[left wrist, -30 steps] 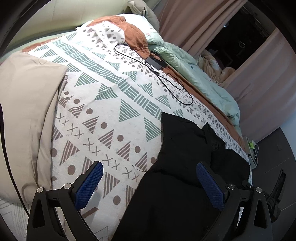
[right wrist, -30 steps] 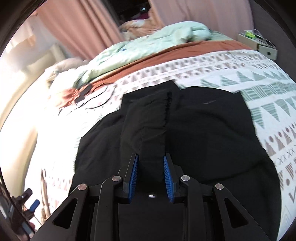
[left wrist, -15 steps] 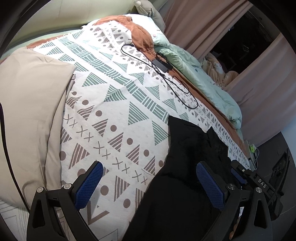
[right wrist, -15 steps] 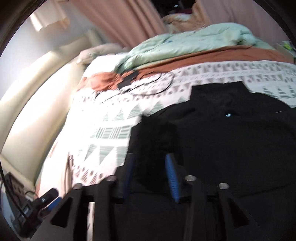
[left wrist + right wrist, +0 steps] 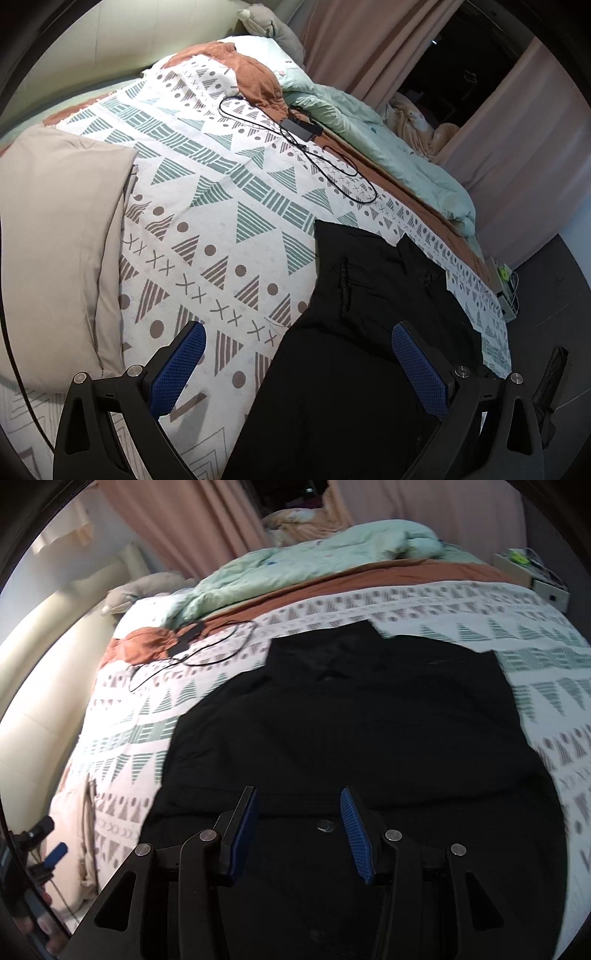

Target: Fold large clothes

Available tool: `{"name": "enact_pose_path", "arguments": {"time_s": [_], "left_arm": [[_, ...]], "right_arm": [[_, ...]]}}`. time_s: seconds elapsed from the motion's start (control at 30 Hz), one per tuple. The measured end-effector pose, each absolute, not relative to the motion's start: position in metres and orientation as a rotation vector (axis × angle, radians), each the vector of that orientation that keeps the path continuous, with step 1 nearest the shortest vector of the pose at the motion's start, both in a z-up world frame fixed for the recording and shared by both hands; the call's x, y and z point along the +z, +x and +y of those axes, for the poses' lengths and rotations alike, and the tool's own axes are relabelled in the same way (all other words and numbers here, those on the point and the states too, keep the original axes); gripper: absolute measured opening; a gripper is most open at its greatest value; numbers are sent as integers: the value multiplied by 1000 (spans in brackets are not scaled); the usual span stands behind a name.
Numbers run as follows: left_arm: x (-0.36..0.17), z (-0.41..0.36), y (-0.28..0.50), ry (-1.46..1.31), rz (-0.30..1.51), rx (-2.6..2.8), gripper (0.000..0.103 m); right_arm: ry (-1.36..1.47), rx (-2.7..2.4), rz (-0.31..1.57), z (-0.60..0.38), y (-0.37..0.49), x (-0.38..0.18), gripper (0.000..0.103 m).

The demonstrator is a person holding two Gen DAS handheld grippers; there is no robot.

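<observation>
Jaws: left gripper spread wide, empty; right gripper parted, empty. Black garment flat on patterned bedspread, beneath and ahead of both. Likely soft, limp, light; pinch hem corners.

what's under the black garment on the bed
The black garment lies flat on the patterned bedspread, which shows around its edges. Whatever sits directly beneath the cloth is covered and cannot be seen.

Black garment spread flat on patterned bedspread, right gripper above it, fingers apart, empty
</observation>
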State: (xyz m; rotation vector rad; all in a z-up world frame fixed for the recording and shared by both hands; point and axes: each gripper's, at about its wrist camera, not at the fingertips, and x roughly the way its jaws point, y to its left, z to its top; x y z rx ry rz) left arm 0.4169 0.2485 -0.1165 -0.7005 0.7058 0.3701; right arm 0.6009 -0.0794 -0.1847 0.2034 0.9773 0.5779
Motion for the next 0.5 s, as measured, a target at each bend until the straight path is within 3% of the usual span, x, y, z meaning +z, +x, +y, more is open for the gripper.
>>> {"name": "enact_pose_path", "arguments": {"time_s": [0.1, 0.5], "left_arm": [[-105, 239, 411, -665, 707, 376, 101], [-84, 216, 414, -591, 703, 386, 101]], "right_arm": [[199, 532, 961, -116, 592, -179, 57], [238, 333, 919, -246, 596, -162, 57]]}}
